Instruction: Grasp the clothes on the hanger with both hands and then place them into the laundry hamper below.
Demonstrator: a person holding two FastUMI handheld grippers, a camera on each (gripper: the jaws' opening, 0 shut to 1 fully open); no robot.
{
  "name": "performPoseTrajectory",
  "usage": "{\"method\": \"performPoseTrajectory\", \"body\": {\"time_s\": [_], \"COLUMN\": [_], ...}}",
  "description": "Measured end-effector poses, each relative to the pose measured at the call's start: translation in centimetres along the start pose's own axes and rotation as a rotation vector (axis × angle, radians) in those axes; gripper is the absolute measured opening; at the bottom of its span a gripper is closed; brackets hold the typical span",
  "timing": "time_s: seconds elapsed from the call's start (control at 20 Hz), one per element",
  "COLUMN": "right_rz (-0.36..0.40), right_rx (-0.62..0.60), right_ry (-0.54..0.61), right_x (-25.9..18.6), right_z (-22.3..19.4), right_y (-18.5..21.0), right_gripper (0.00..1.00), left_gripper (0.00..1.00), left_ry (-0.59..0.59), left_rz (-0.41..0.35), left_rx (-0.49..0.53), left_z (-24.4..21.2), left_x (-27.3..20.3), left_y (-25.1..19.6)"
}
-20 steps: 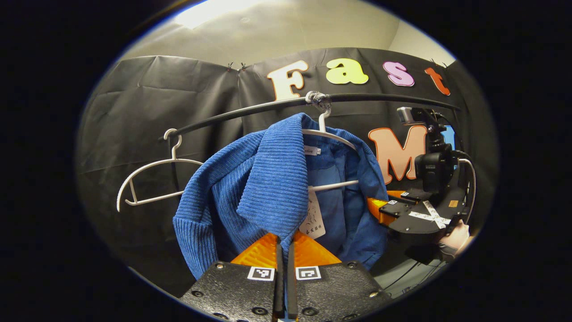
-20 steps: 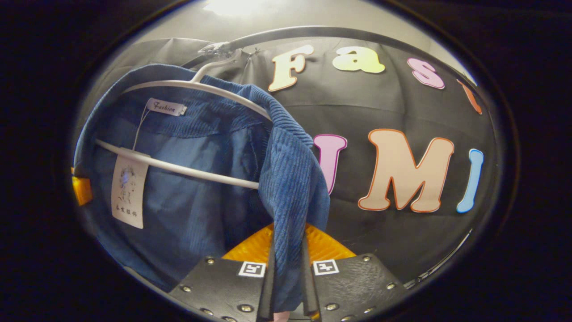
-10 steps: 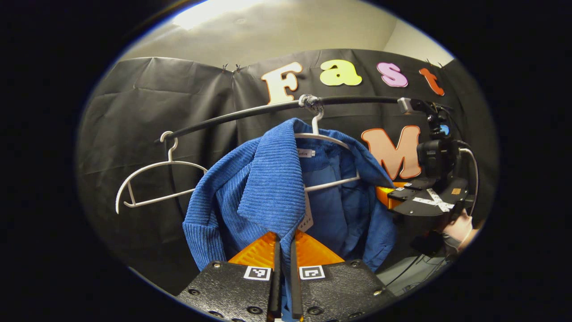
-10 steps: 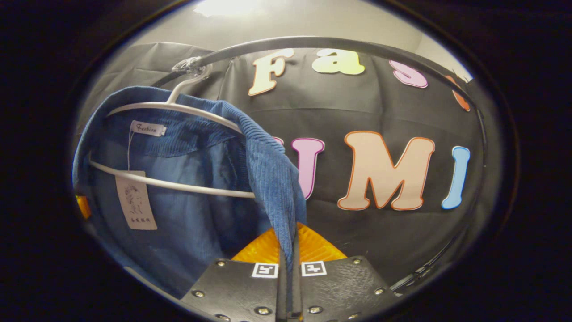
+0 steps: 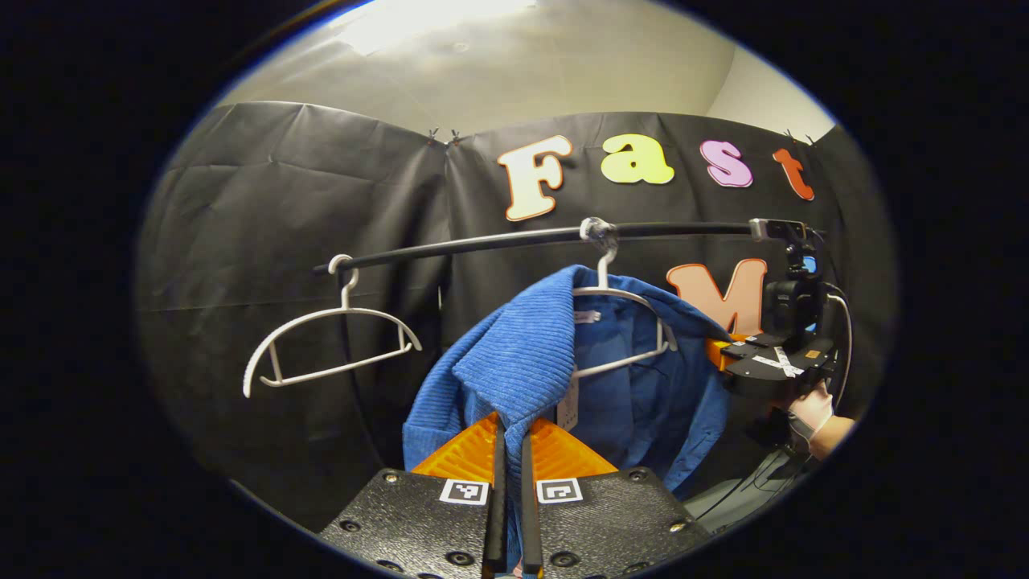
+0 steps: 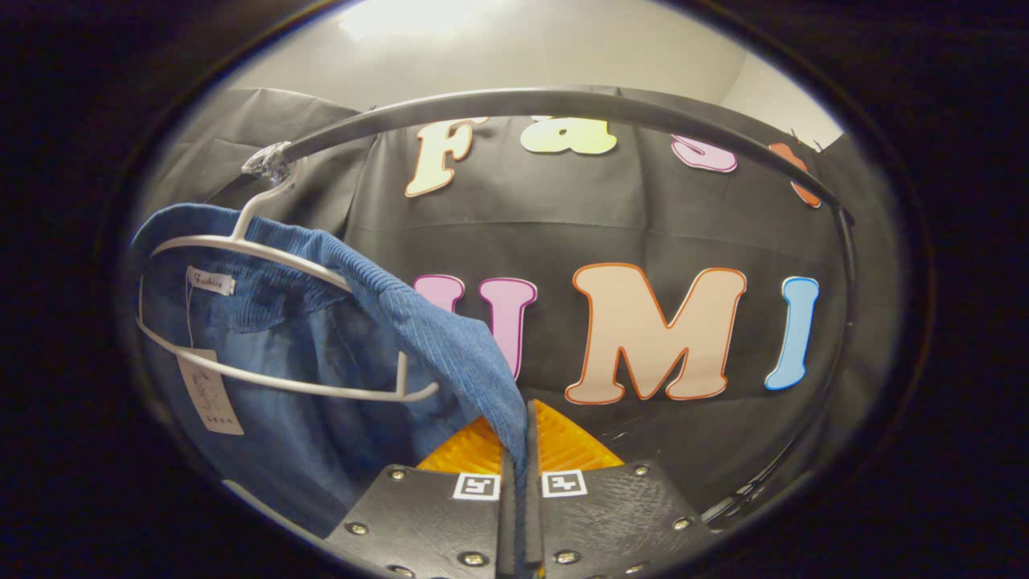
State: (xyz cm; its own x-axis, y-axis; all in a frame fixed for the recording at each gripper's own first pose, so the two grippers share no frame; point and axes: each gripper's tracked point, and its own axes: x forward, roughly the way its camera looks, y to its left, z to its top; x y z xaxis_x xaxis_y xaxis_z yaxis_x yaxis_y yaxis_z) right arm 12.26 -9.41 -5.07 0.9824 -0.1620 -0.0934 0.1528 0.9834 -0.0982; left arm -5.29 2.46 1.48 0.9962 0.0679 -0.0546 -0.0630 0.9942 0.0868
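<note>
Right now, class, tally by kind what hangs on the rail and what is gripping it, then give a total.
White hangers: 2, one bare, one under the garment
Blue corduroy garment: 1
Grippers shut on it: 2, left gripper, right gripper
Total: 5

You've got one ceiling light point(image 5: 418, 16) blowing out to glare at the top of both views, and everything below it is pretty dim. The black cloth wall point(image 5: 265, 209) soaks up light. Fisheye bends the rail point(image 6: 563, 104) hard, edges go soft, center stays sharp.
</note>
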Motion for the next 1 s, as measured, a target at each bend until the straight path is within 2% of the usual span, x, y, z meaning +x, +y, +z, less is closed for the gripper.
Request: {"method": "performPoseTrajectory", "body": {"time_s": [0.15, 0.2, 0.3, 0.35, 0.4, 0.55, 0.6, 0.65, 1.0], "right_rz": [-0.009, -0.009, -0.008, -0.005, -0.001, 0.002, 0.004, 0.005, 0.008], "right_rx": [0.016, 0.02, 0.006, 0.004, 0.006, 0.008, 0.009, 0.01, 0.022], "right_ry": [-0.019, -0.024, -0.03, -0.034, -0.035, -0.037, -0.037, -0.039, -0.053], "right_x": [0.5, 0.7, 1.1, 1.2, 1.2, 1.5, 1.5, 1.7, 2.5], "right_z": [0.6, 0.8, 1.0, 1.2, 1.3, 1.1, 1.1, 1.1, 1.2], "right_y": [-0.4, -0.4, -0.3, -0.3, -0.2, -0.2, -0.1, -0.1, 0.3], "right_gripper": [0.05, 0.05, 0.05, 0.0, 0.05, 0.05, 0.05, 0.05, 0.05], "left_gripper": [0.08, 0.02, 0.02, 0.02, 0.04, 0.06, 0.01, 0.04, 0.01], "left_ry": [-0.018, -0.024, -0.032, -0.04, -0.045, -0.062, -0.069, -0.074, -0.102], "left_rz": [0.072, 0.086, 0.104, 0.116, 0.125, 0.138, 0.143, 0.146, 0.167], "left_rx": [0.004, 0.003, 0.013, 0.025, 0.035, 0.056, 0.063, 0.063, 0.112], "left_z": [1.4, 1.9, 2.6, 2.9, 3.3, 4.4, 4.7, 5.1, 6.7], "left_x": [0.1, 0.2, 0.5, 0.6, 0.7, 1.0, 1.1, 1.3, 3.0], "left_y": [2.5, 3.2, 4.2, 4.7, 5.1, 6.0, 6.5, 6.8, 8.9]}}
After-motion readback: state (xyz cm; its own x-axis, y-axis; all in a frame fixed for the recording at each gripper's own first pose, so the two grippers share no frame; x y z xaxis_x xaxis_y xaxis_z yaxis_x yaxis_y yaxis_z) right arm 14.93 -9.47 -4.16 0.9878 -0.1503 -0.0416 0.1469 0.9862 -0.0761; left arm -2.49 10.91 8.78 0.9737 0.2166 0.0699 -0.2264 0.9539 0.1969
